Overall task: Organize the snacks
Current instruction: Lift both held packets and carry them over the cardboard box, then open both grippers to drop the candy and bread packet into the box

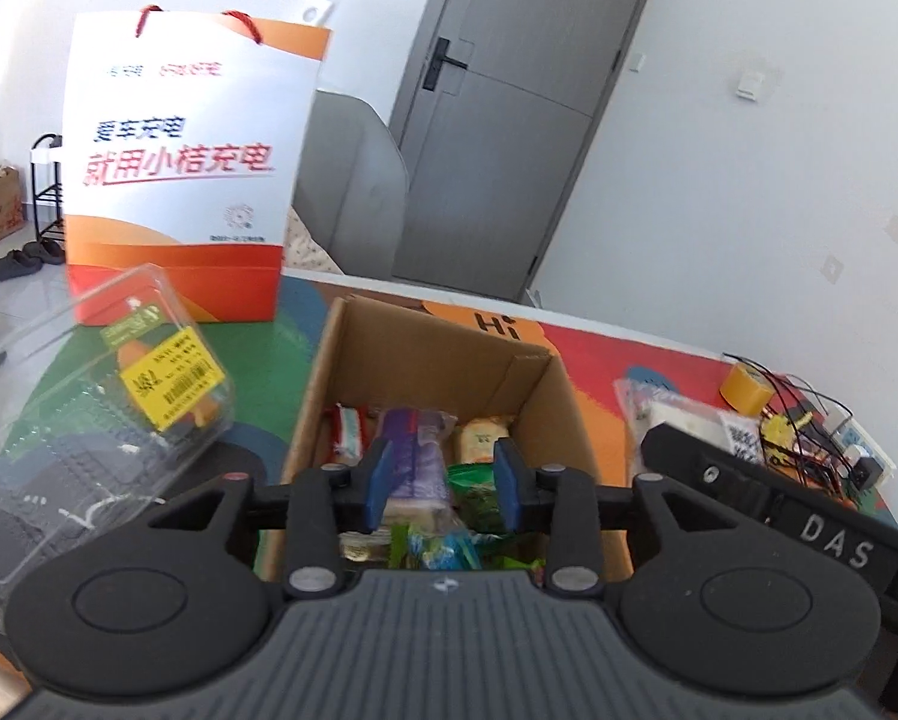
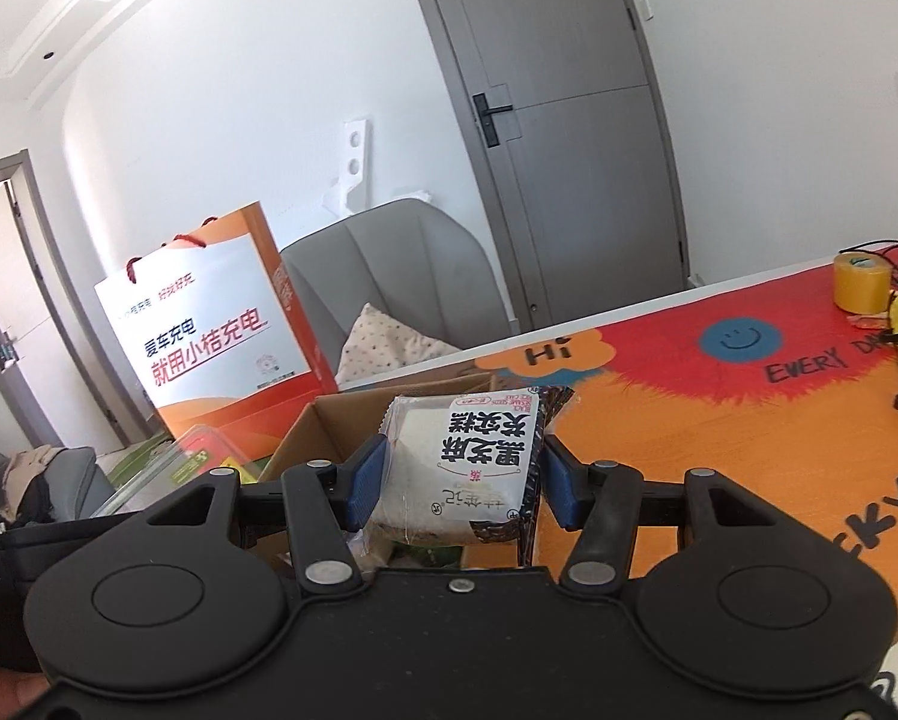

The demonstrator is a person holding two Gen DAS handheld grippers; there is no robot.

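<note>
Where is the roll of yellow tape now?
The yellow tape stands on the table at the far right in both views, beside tangled black wires, well away from the cardboard box.

A roll of yellow tape (image 2: pixel 861 282) sits on the colourful mat (image 2: pixel 719 420), grey door (image 2: pixel 569 120) behind.

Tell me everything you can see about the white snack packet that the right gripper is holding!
The snack packet is a soft, clear-and-white plastic wrapper with big black Chinese characters, a small red label near the top and a dark speckled strip along its right side. Inside sits a pale, blocky cake. The right gripper pinches it, blue pads pressing both sides, so it hangs in the air, its print upside down to the camera. Behind and below it stands the open cardboard box on the colourful table mat.
</note>
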